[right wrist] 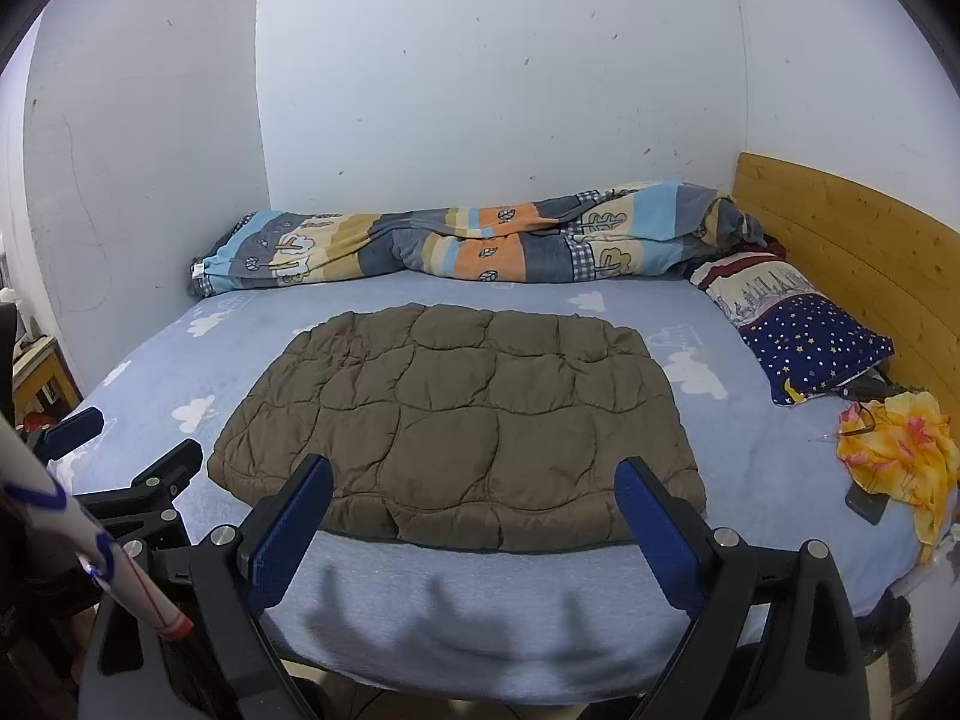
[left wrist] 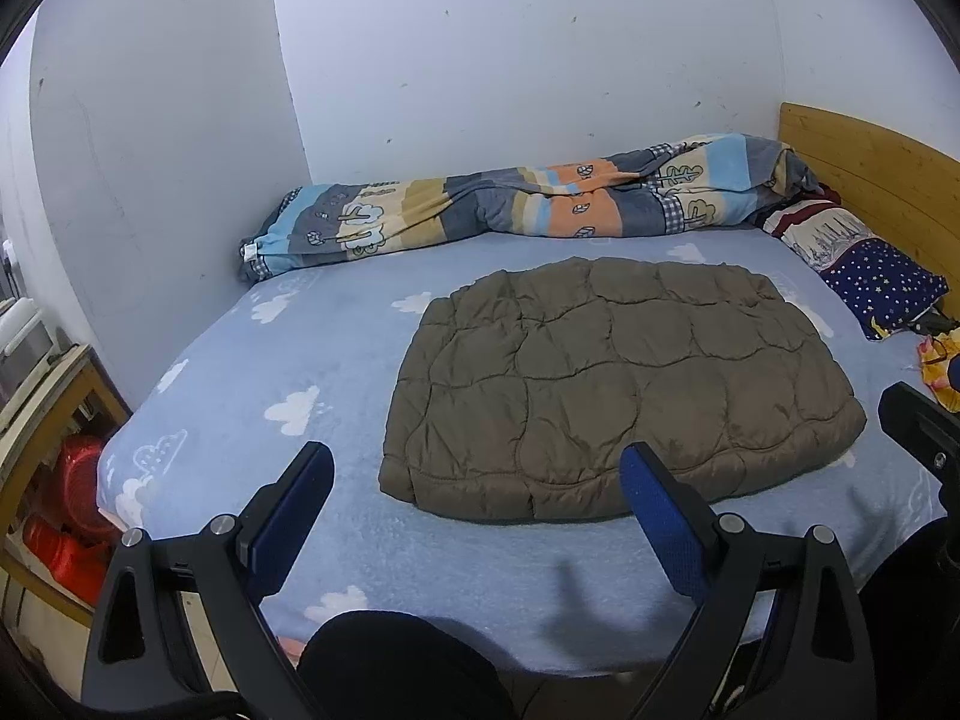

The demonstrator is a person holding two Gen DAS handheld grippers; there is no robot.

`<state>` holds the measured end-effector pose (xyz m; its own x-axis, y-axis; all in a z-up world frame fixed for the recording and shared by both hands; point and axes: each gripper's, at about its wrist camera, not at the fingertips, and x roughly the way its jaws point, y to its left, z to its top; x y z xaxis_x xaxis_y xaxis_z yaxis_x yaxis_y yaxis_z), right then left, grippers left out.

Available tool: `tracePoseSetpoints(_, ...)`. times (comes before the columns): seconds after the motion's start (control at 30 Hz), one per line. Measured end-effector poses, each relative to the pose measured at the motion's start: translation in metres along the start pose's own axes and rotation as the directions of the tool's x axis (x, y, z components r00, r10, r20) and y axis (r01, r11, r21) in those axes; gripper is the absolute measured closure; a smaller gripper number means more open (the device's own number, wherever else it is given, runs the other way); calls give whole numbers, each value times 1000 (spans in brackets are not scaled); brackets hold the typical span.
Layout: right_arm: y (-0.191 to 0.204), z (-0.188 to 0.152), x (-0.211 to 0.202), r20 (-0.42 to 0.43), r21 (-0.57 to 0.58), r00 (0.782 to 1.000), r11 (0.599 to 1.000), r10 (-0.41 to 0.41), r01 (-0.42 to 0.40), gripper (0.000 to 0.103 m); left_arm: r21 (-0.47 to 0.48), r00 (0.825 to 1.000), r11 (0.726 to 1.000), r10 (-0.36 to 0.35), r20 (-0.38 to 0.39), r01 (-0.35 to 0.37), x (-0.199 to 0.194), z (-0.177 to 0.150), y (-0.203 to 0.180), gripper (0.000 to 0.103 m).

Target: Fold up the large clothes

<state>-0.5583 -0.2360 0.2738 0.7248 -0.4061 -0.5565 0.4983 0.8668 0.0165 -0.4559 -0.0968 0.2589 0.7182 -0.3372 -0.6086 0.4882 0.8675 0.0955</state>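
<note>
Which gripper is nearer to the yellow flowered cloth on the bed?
Right. The right gripper is open before the brown quilted jacket, the yellow flowered cloth to its right. The left gripper is farther left.

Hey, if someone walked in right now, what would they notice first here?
The brown quilted jacket, folded flat mid-bed on the cloud-print sheet. Behind it, a striped patchwork blanket is bunched along the wall. Both open grippers, left and right, hover at the near edge.

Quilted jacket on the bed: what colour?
Olive-brown quilted jacket, plain, no print; clearest in the right wrist view.
</note>
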Motion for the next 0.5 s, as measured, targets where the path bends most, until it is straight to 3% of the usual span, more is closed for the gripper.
tracePoseSetpoints(0.5,1,1,-1,12,9,1000,1000,-5,5,6,-18,1000,1000,-26,-10,26,-1,2,6,7)
